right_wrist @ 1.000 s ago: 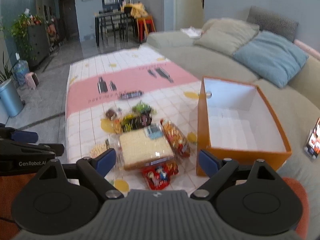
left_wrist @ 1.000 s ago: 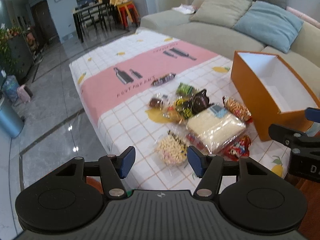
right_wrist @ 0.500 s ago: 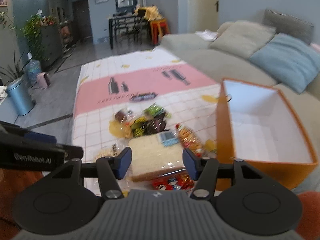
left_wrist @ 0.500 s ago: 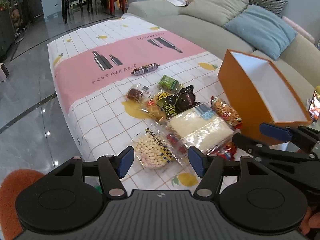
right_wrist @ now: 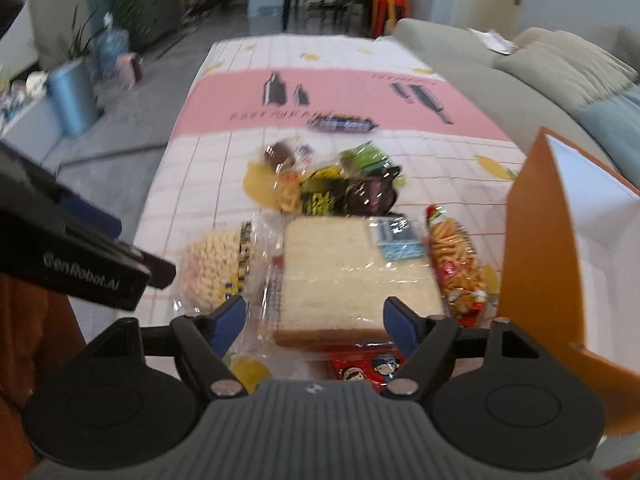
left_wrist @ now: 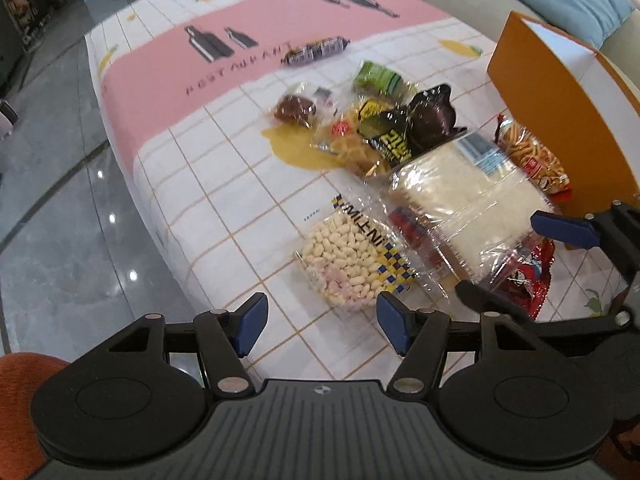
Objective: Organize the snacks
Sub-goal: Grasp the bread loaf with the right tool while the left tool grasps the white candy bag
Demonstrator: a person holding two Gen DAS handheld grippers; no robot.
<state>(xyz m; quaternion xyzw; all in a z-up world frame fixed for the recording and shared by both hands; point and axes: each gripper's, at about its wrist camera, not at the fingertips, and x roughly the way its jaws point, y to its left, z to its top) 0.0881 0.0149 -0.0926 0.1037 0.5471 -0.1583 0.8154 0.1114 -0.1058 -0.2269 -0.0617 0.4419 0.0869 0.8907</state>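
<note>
A pile of snacks lies on the tablecloth: a clear bag of pale puffs [left_wrist: 352, 258] [right_wrist: 214, 258], a wrapped bread loaf [left_wrist: 468, 200] [right_wrist: 348, 272], a red packet [left_wrist: 526, 276] [right_wrist: 370, 366], a bag of orange sticks [left_wrist: 532, 158] [right_wrist: 456, 264], dark and green packets [left_wrist: 400, 128] [right_wrist: 344, 190] and a dark bar [left_wrist: 316, 50] [right_wrist: 344, 123]. The open orange box [left_wrist: 560, 112] [right_wrist: 540, 248] stands to the right. My left gripper [left_wrist: 320, 326] is open just short of the puffs bag. My right gripper [right_wrist: 314, 322] is open at the bread's near edge.
The table [left_wrist: 208, 184] carries a white checked cloth with a pink band. Its left edge drops to a grey tiled floor [left_wrist: 60, 220]. A sofa with cushions [right_wrist: 560, 68] lies behind the box. A blue bin [right_wrist: 72, 96] and plants stand far left.
Both grippers have moved forward and down toward the snack pile. The right gripper's jaws have spread slightly wider than half a second ago, now flanking the bread.
</note>
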